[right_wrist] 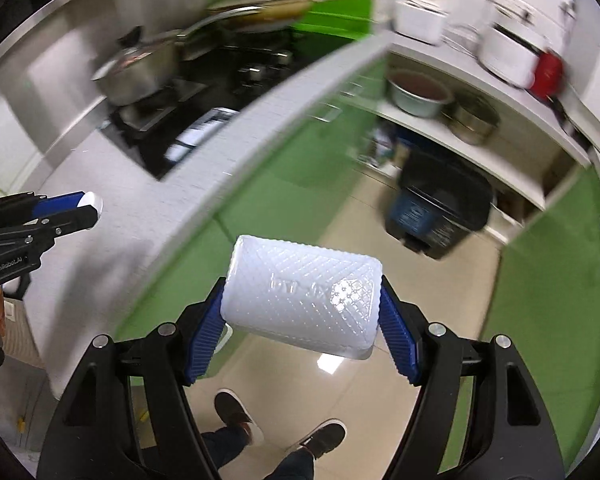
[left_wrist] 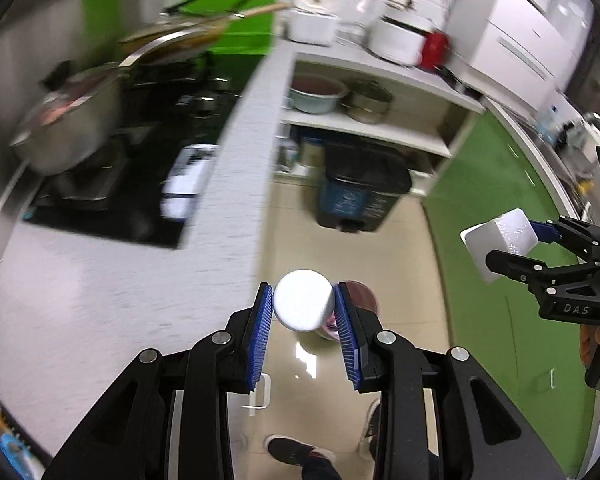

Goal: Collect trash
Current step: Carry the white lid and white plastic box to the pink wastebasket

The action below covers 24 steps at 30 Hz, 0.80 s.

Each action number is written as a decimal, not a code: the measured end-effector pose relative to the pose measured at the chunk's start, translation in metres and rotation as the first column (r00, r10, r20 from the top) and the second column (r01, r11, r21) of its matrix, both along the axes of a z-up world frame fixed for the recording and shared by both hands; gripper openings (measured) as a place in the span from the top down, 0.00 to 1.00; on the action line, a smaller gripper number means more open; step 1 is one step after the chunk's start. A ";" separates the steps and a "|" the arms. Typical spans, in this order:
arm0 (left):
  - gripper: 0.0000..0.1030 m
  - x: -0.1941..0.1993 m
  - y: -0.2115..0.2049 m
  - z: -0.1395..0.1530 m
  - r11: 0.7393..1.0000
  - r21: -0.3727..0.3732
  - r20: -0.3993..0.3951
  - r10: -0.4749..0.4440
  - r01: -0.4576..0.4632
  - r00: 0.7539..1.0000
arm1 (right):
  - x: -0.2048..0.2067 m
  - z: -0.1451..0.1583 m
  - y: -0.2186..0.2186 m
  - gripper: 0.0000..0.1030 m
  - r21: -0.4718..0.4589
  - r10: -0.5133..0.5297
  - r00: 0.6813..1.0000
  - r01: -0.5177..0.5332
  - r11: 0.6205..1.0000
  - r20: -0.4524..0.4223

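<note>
Kitchen, green cabinet fronts, pale tiled floor (right_wrist: 380, 364), white table (left_wrist: 112, 292) with black hob and steel pots at upper left; both views blurred, so fine detail is uncertain. Item one: left tongs (left_wrist: 303, 304), pinching a small white round cup (left_wrist: 303, 300) across its sides between the blue pads (left_wrist: 260, 332), the cup's flat end facing the camera; a reddish rim of what may be a second cup shows just behind it at 3 o'clock. Item two: right tongs (right_wrist: 302, 300), spread wide and clamped on the short ends of a white textured plastic tray (right_wrist: 302, 294), which lies crosswise between the pads and is tilted. Item three: dark pedal bin (left_wrist: 360, 192) on the floor under the open shelf, at 12 o'clock from the left tongs and at 1 to 2 o'clock from the right tongs, well apart from both; lid appears closed, though blur makes this unsure. Both pieces of trash are held in the air over the floor, clear of the table. Risks, as judged: the thin tray may flex and pop out of the wide grip; the smooth round cup may slip between the pads if swung; either would then drop to the floor; a closed lid would block the drop unless the pedal is pressed; the two tongs, working near each other, may collide at the bin mouth.
</note>
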<state>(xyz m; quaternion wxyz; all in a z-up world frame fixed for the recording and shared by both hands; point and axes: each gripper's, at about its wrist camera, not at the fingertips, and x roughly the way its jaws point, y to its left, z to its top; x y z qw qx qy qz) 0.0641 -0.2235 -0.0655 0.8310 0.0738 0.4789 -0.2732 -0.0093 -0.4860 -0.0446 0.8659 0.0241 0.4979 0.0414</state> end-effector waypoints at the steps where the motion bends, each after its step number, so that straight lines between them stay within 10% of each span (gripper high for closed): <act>1: 0.69 -0.003 -0.015 -0.004 1.000 0.002 -0.002 -0.012 0.012 1.000 | -0.003 -0.006 -0.014 0.31 0.006 -0.012 1.000 0.012 1.000 -0.007; 13: 0.69 -0.001 -0.154 -0.098 0.997 0.015 -0.084 -0.070 0.071 0.994 | 0.004 -0.086 -0.124 0.31 0.008 -0.018 0.998 0.018 1.000 -0.067; 24: 0.69 0.034 -0.236 -0.291 0.977 0.065 -0.198 -0.189 0.205 0.962 | 0.017 -0.235 -0.186 0.31 0.023 -0.107 0.989 0.110 0.994 -0.106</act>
